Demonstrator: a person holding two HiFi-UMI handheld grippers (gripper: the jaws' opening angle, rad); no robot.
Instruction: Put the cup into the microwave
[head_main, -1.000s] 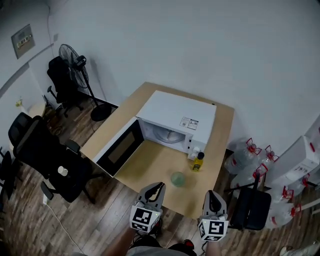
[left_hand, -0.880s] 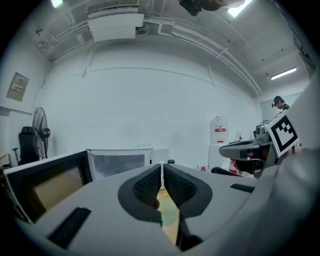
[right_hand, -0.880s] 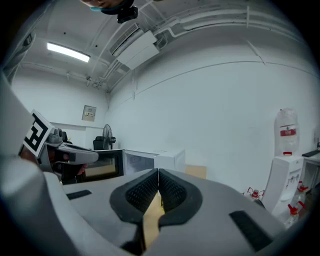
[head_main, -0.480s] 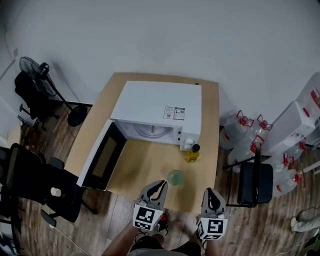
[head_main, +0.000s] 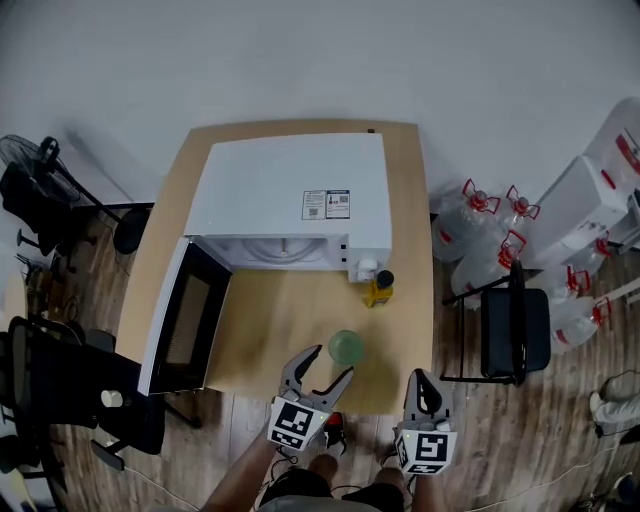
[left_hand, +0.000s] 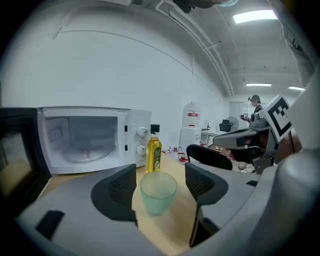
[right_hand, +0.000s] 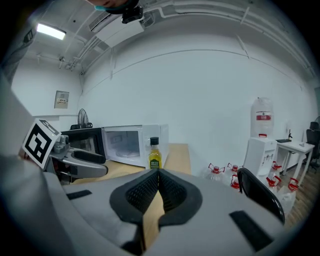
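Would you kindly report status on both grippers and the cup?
Left gripper jaws just opened, cup lined up at their tips, untouched. Right gripper jaws together, empty. Microwave door open; oil bottle stands by its controls.

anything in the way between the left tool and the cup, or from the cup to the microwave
Nothing visible. The left tool has just been opening its jaws, with the cup at their mouth, untouched. The microwave door is open, and the oil bottle stands right of the path.
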